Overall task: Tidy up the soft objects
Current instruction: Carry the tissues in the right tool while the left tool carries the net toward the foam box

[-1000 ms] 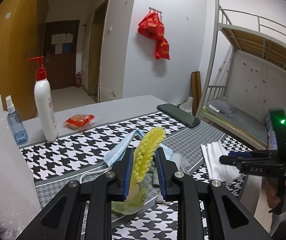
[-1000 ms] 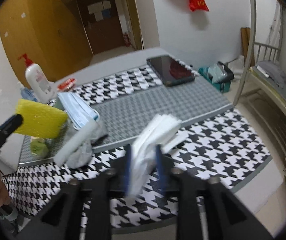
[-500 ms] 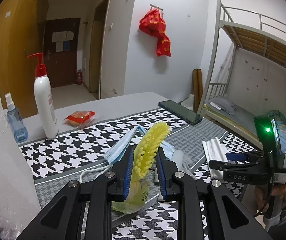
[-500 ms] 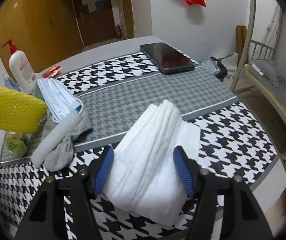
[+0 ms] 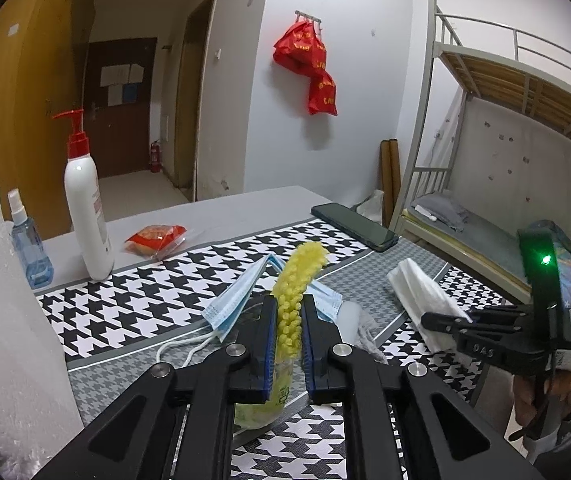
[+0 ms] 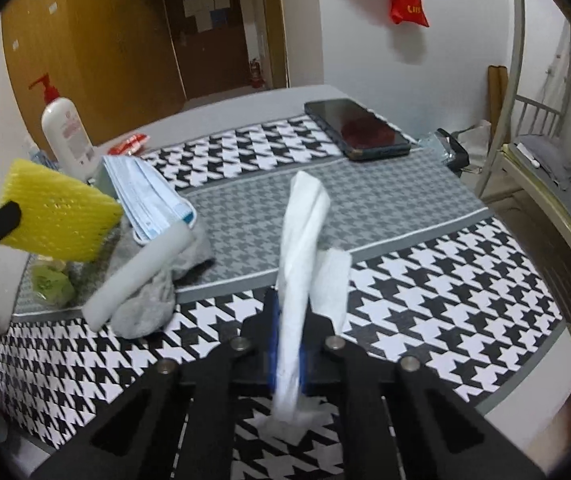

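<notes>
So both hands are busy here. The left gripper (image 5: 288,334) has its jaws pinched on the yellow foam net (image 5: 297,292), which stands up edge-on out of the jaws in the lower middle of the left wrist view. Over in the right wrist view, the right gripper (image 6: 288,344) is clamped on the white folded tissue (image 6: 299,256), and the thing sticks up and away from the jaws, long axis running straight up the middle of the frame, a loose flap hanging off to the right side.

Where everything seems to be going is the soft pile (image 6: 141,248) at the left of the right wrist view: blue face masks (image 6: 145,196), a white foam roll (image 6: 141,276), a grey sock (image 6: 153,300), all heaped on the houndstooth cloth (image 6: 425,280). From the right jaws that pile lies up and to the left, fairly near. The left gripper is hanging right over it, so it's clearly the closer one.

My guess is the tissue needs to swing left with its long side lined up along the roll, otherwise it'll flop across the masks.
</notes>
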A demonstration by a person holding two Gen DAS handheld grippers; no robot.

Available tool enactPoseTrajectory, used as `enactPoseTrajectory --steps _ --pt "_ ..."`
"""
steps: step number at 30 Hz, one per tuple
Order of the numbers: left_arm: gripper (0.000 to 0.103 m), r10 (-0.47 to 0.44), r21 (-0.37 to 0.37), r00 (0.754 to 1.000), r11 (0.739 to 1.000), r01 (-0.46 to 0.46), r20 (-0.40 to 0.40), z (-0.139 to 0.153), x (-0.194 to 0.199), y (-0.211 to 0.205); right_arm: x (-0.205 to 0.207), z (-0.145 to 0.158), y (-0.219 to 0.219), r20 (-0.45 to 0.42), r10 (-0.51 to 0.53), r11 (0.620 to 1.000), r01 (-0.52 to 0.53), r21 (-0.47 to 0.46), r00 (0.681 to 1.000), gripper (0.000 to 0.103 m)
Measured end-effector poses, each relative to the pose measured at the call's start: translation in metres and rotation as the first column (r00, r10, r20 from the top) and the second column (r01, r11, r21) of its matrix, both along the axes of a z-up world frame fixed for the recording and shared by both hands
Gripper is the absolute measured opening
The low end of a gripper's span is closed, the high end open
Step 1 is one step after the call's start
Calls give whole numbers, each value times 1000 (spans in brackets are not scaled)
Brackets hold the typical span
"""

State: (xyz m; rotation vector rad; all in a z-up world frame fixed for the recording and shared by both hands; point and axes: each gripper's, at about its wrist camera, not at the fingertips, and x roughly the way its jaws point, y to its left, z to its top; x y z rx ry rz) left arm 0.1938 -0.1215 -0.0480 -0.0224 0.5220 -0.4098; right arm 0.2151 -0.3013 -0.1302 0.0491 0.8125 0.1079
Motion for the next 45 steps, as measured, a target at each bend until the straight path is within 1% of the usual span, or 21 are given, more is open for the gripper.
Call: enactPoseTrajectory --steps 4,11,15,29,36,45 --pt "11 -10 -17 1000 1000 10 25 7 -6 1 -9 14 -4 40 -5 999 4 36 999 10" --pt "11 -6 -32 999 999 8 51 19 -18 8 -21 33 -5 96 -26 998 20 58 995 10" --pt "11 -1 -27 996 1000 3 85 28 -27 12 -28 40 -2 121 -27 998 19 65 992 11" --pt "11 8 -17 989 1000 -6 150 52 -52 25 -51 64 16 214 -9 997 -7 75 977 11" --pt "11 30 -15 982 1000 -27 184 62 -59 35 -61 80 29 258 21 995 -44 85 966 11" --pt "11 90 -24 967 996 -86 238 82 -71 53 -71 97 57 311 84 991 -113 76 947 11"
